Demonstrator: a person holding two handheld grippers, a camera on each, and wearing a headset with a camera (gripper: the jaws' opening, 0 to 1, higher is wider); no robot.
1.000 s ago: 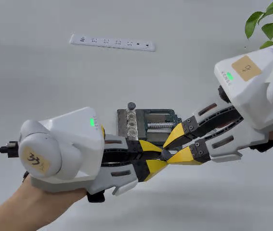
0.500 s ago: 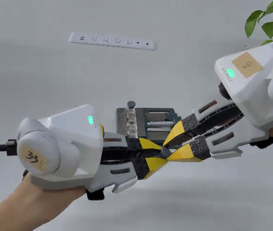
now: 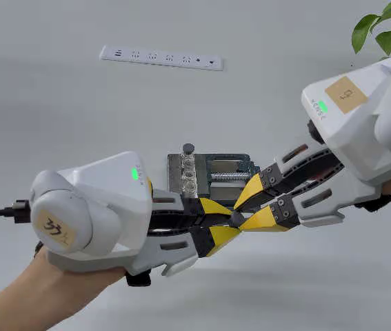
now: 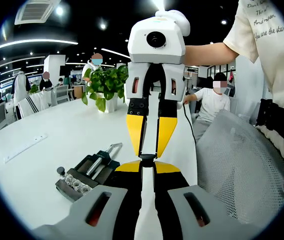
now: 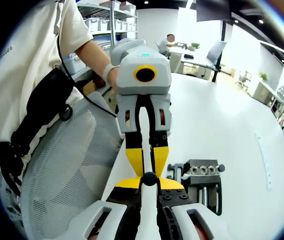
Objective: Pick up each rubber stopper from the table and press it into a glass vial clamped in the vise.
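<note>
A small dark rubber stopper [image 3: 236,219] hangs above the white table, in front of the vise [image 3: 231,167]. My left gripper [image 3: 230,221] and my right gripper [image 3: 239,218] meet tip to tip on it, and both look shut on it. The right gripper view has the stopper [image 5: 149,178] at my own jaw tips, with the left gripper's yellow fingers [image 5: 134,152] coming down onto it. In the left gripper view the stopper [image 4: 147,158] is a small dark spot between the two sets of tips. The vise holds a row of glass vials [image 3: 189,176]; the far one carries a dark stopper [image 3: 189,149].
A white power strip [image 3: 161,59] lies at the back of the table, and a green plant [image 3: 385,27] stands at the back right. A grey mesh chair [image 4: 237,160] is beside the table. The vise [image 4: 89,170] sits low left of my left jaws.
</note>
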